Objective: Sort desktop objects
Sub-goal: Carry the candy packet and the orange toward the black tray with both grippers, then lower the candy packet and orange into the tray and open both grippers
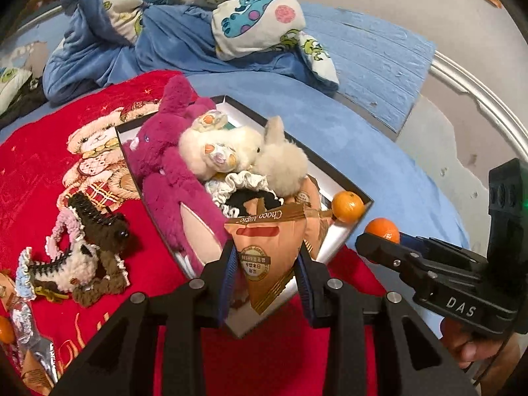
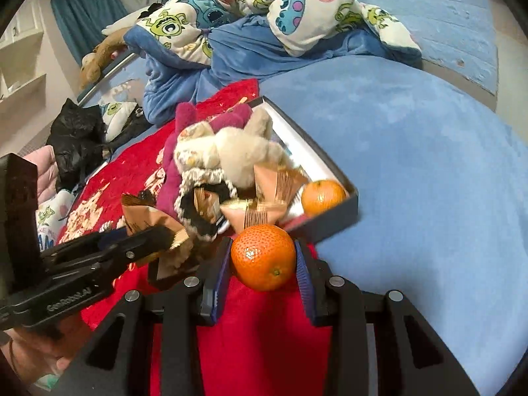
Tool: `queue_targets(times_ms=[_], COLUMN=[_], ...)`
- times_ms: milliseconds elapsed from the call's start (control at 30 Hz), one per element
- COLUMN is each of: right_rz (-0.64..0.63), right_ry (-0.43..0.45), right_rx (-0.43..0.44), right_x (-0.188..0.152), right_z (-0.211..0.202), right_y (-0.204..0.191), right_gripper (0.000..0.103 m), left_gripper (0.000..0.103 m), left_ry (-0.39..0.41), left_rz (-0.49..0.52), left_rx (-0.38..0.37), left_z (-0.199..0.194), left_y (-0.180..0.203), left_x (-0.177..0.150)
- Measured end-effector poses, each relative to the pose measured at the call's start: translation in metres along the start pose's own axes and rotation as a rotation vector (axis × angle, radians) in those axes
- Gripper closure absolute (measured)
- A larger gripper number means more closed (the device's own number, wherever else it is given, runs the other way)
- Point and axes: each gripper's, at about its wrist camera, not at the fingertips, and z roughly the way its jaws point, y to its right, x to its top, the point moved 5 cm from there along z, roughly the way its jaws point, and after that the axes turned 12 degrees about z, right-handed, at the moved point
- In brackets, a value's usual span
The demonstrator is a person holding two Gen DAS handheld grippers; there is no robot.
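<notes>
**Crowded box, two loads inbound**

Left gripper (image 1: 267,264) clamped on tan triangular foil snack packet (image 1: 270,257); right gripper (image 2: 262,260) on round orange tangerine (image 2: 263,252). Shallow black-rimmed white box (image 1: 343,178) at twelve o'clock heaped with plush; likely roll-off or spill.

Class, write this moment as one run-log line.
left gripper: shut on snack packet | right gripper: shut on orange | box: toys, packets, one orange | step: carrying both to box
</notes>
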Motion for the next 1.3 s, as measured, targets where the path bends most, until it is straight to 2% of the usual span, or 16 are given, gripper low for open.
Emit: queue_targets(times_ms=[367, 533, 667, 1033, 1300], right_rz=[-0.056, -0.050, -0.036, -0.115, -0.118], right_ry=[-0.023, -0.037, -0.026, -0.021, -0.034], right_rx=[0.020, -0.004, 0.025, 0.026, 0.010], right_x=[0.019, 0.026, 0.031, 0.043, 0.027], right_z=[0.030, 0.047, 0.057, 0.073, 0.059], right_y=[-0.012, -0.006, 0.001, -0.010, -0.004], right_gripper=[0.067, 0.067, 0.067, 0.068, 0.068], left_gripper=[0.068, 0.068, 0.068, 0.068, 0.068], left_ry=[-0.018, -0.023, -0.019, -0.010, -0.005], left_rz=[0.023, 0.017, 0.023, -0.028, -0.033], left_rx=[0.009, 0.011, 0.023, 0.026, 0.070], left_z=[0.027, 0.040, 0.045, 0.048, 0.040], left_y=[0.002, 0.000, 0.001, -0.004, 0.000], left_x=[0.010, 0.012, 0.013, 0.010, 0.007])
